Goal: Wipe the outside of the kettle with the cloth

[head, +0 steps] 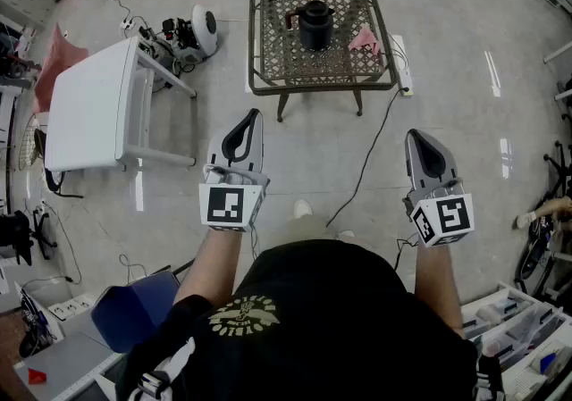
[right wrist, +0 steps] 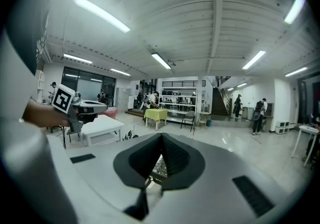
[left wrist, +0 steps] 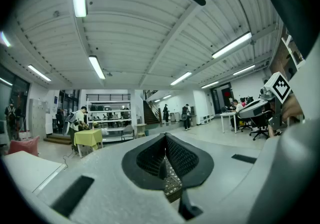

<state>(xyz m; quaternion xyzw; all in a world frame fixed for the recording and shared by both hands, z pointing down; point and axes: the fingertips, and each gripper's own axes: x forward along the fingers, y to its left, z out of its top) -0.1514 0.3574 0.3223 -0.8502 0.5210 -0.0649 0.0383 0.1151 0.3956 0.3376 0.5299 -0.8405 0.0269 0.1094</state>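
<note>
**Position.** The kettle [head: 315, 24] stands upright near the middle of the mesh worktop [head: 268, 82]. The pink cloth [head: 365, 39] lies crumpled near it on the right side of the head view, not touching it. Both are well apart from the person, across open floor.

**Hand-held grippers.** The left hand-held gripper [head: 250, 122] has its jaws together with nothing between them. The right hand-held gripper [head: 416, 140] is likewise closed and empty. Both are carried in front of the body, pointing toward the worktop.

**Assessment of placement.** The kettle's central position leaves its sides open to approach, which suits wiping. The cloth on the right probably favours a pickup by the right hand-held gripper, leaving the left to steady the kettle. The closed jaws and the distance indicate that wiping is not yet begun.

**Count.**
- Kettle: one
- Cloth: one
- Hand-held grippers: two
- Mesh worktop: one
- White table [head: 89, 104], off to the left: one
</note>
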